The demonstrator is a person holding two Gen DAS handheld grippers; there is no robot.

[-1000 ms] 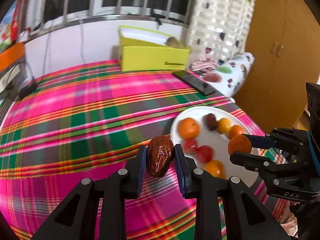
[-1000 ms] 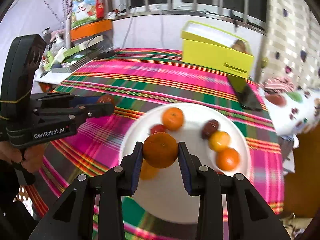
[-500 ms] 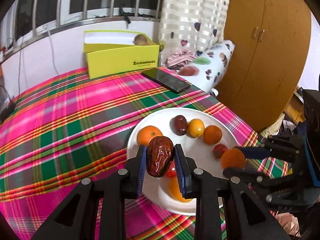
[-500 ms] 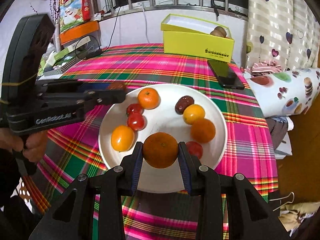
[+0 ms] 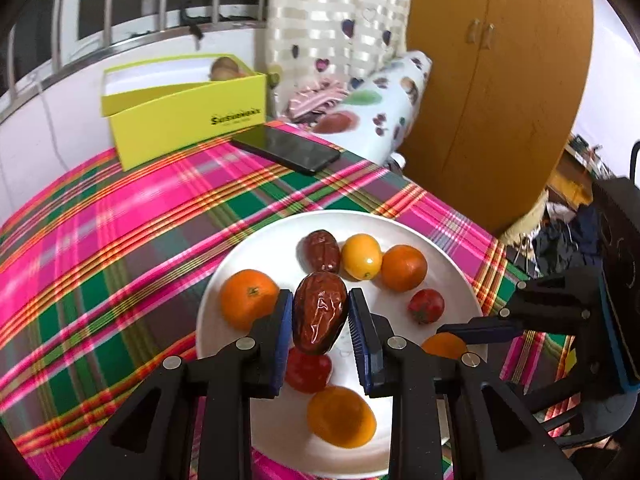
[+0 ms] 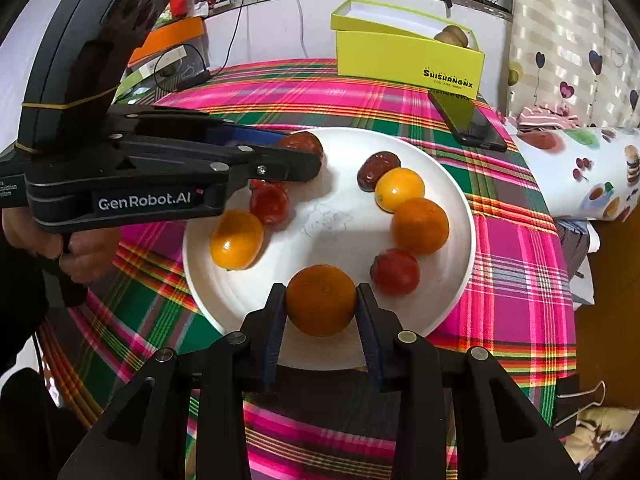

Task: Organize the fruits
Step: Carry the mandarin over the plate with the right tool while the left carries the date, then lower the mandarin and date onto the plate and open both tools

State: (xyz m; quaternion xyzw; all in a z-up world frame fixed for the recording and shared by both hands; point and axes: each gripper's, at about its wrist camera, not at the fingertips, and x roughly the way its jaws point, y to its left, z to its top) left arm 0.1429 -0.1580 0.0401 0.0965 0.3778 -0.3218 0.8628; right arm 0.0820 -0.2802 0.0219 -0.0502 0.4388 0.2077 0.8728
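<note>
My left gripper [image 5: 320,316] is shut on a wrinkled brown date [image 5: 319,318], held above the left middle of the white plate [image 5: 440,236]. My right gripper [image 6: 321,300] is shut on an orange [image 6: 321,300] over the plate's near rim [image 6: 460,280]. On the plate lie another date [image 6: 377,169], a yellow-orange fruit [image 6: 399,189], an orange [image 6: 420,226], red tomatoes [image 6: 396,272] and more citrus [image 6: 237,239]. In the right wrist view the left gripper [image 6: 304,156] reaches in from the left with the date [image 6: 301,143] at its tip.
A yellow open box [image 5: 188,116] with a brown fruit inside stands at the back of the plaid-covered table [image 5: 120,220]. A black phone [image 5: 286,148] lies beside it. A patterned cushion [image 5: 380,104] and a wooden cupboard [image 5: 492,80] lie past the table's right edge.
Both grippers have moved in over the plate, each keeping its fruit. The left one came from the bare cloth to above the plate; the right one lowered toward the near rim.
</note>
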